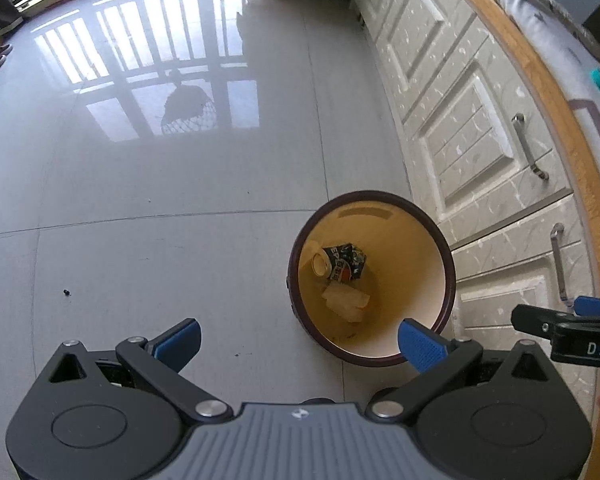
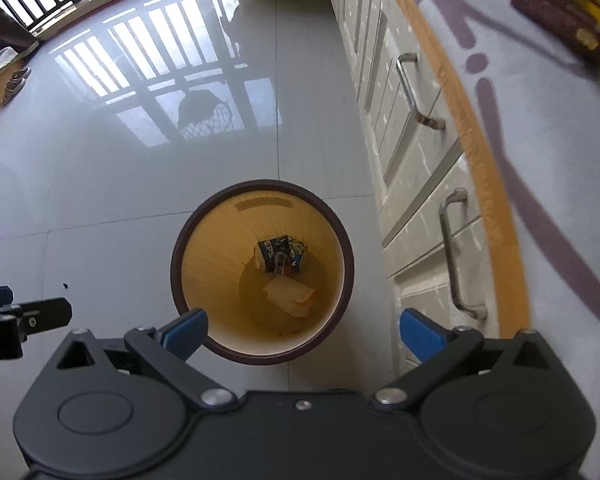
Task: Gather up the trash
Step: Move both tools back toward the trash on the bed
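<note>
- Your right gripper [image 2: 302, 330]: jaws wide apart, empty, above bin [image 2: 188, 236]
- Your left gripper [image 1: 298, 344]: wide too, nothing held
- Crushed can [image 2: 282, 258] & paper [image 2: 290, 298] at bin bottom

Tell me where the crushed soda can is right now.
The crushed soda can lies at the bottom of the round bin on the floor beside the cabinet drawers, just above a crumpled paper scrap.
</note>
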Available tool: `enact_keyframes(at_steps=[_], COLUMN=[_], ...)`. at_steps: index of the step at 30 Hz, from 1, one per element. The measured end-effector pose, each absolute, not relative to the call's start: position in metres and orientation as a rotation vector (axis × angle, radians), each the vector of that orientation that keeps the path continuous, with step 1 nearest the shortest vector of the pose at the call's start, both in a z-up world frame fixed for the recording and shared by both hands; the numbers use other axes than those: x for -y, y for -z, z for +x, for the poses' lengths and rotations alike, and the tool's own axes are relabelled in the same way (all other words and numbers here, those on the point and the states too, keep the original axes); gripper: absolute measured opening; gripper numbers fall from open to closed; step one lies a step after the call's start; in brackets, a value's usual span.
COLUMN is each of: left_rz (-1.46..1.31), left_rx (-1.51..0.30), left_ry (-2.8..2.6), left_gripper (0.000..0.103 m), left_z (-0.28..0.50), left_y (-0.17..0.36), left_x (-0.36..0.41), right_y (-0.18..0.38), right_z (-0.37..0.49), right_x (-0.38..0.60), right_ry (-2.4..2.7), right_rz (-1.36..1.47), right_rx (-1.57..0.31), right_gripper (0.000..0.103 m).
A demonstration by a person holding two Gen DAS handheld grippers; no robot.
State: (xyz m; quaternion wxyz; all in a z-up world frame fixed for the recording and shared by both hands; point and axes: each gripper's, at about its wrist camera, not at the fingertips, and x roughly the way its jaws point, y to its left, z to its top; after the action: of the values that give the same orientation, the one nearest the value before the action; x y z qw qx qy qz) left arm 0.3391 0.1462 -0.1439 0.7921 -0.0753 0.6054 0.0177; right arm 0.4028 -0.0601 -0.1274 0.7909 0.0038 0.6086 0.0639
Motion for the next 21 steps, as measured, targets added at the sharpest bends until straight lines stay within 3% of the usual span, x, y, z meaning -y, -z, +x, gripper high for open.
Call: enact_keyframes(at_steps=[21], left_rz=[-0.203], left_rx=[-1.152], left_ry=[0.018], left_gripper=[0.103], left_z=[0.323], left_y=[0.064], left_x=[-0.120], right_y=[0.020], right_z=[0.361], right_x=[0.107], right_ry=[-0.086], right_rz=[0.071], right_rx=[-1.125], right_gripper=[0.103])
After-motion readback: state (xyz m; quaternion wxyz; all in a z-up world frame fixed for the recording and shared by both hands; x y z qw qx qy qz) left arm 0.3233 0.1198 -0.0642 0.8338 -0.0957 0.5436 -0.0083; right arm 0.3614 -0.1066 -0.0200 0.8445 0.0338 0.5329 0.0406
